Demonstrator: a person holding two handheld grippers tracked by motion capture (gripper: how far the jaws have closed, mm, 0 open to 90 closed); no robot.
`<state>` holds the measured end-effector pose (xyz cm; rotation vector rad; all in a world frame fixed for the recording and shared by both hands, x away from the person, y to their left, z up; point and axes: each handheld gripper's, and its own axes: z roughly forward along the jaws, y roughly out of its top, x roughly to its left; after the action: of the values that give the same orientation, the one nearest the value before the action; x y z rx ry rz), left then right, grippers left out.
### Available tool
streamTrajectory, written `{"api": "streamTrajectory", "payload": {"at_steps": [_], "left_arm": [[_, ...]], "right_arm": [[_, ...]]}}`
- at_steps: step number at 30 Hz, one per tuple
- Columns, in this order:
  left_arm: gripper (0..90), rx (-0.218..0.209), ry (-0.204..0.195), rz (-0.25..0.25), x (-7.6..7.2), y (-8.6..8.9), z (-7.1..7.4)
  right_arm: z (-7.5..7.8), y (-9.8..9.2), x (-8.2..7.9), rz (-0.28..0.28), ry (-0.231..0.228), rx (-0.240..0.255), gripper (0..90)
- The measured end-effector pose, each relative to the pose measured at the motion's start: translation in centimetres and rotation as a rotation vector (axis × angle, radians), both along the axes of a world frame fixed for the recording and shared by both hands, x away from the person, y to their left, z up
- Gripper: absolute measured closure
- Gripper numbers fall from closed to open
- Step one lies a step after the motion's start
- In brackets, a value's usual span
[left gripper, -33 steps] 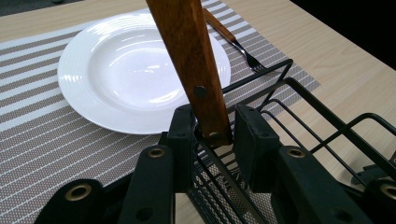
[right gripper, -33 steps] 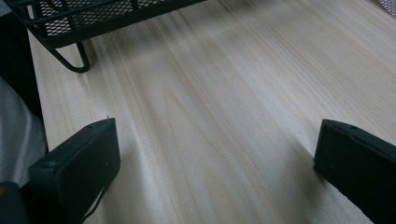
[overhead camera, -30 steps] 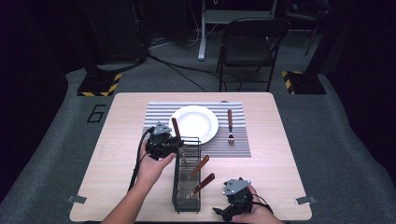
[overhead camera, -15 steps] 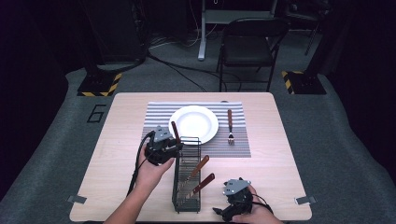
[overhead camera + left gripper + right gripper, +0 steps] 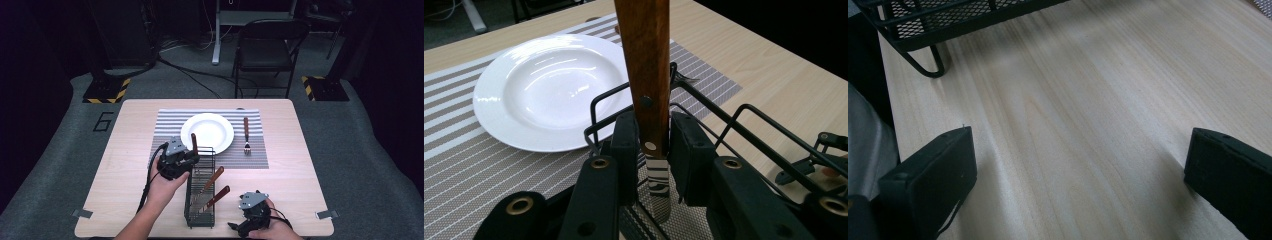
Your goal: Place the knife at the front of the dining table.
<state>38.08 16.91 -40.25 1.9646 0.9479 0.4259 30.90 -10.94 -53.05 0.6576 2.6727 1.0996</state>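
My left gripper (image 5: 186, 159) (image 5: 653, 150) is shut on a wooden-handled utensil (image 5: 194, 144) (image 5: 645, 70), held upright at the far end of the black wire caddy (image 5: 201, 192) (image 5: 724, 115). Its metal part (image 5: 658, 192) points down into the caddy. Two more wooden-handled utensils (image 5: 214, 179) lean inside the caddy. A white plate (image 5: 207, 133) (image 5: 541, 90) lies on the striped placemat (image 5: 170, 125) (image 5: 454, 160), with a wooden-handled fork (image 5: 246, 135) to its right. My right gripper (image 5: 239, 227) (image 5: 1078, 175) rests open on the table (image 5: 1088, 100) near the front edge, with nothing between its jaws.
The caddy's foot and mesh (image 5: 928, 30) show close to my right gripper, in the right gripper view. A black chair (image 5: 265, 50) stands beyond the table's far edge. Bare wood (image 5: 300, 170) lies right of the caddy and placemat.
My left gripper has shifted slightly with the utensil, staying at the caddy's far end. The right gripper has not moved.
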Motion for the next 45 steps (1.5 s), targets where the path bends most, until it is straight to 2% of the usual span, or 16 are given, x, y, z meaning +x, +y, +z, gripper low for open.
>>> {"api": "streamTrajectory", "payload": {"at_steps": [6,13,26,45], "left_arm": [[75.4,-0.018,-0.003,-0.017,0.0,-0.6,-0.2],[76.0,-0.014,-0.004,-0.025,0.0,-0.9,-0.1],[76.0,-0.022,-0.006,-0.034,-0.1,-0.6,1.0],[76.0,-0.023,-0.074,-0.025,-0.4,0.4,5.2]], "right_arm": [[0.0,0.0,0.0,-0.001,0.0,0.0,0.0],[0.0,0.0,0.0,0.0,0.0,0.0,0.0],[0.0,0.0,0.0,0.0,0.0,0.0,0.0],[0.0,0.0,0.0,0.001,-0.003,0.001,0.0]]}}
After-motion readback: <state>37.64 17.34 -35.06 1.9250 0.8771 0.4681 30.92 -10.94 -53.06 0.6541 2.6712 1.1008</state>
